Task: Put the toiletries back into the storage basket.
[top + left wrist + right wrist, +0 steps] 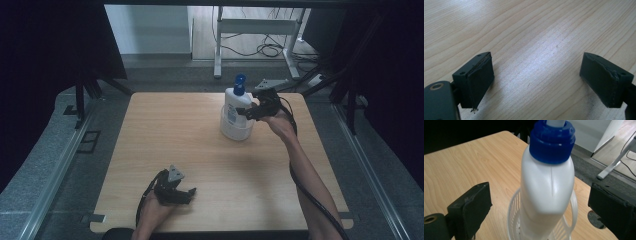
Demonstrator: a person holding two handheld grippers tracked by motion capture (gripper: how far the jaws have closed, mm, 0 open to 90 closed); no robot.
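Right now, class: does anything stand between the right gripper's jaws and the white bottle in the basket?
Nothing visible does. The right gripper has its jaws spread on either side of the white bottle, with open gaps. The bottle stands upright in the white basket.

Probably a lab, dark curtains (pixel 45 45), cabled floor (pixel 260 49)

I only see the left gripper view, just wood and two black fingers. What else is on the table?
Observer: A white bottle with a blue cap stands at the far side of the table.
Operator: Is it standing right on the wood?
Observer: No, it stands inside a small white basket.
Operator: Is the other gripper grabbing it?
Observer: The right gripper is at the bottle, its fingers open on either side, not touching it.
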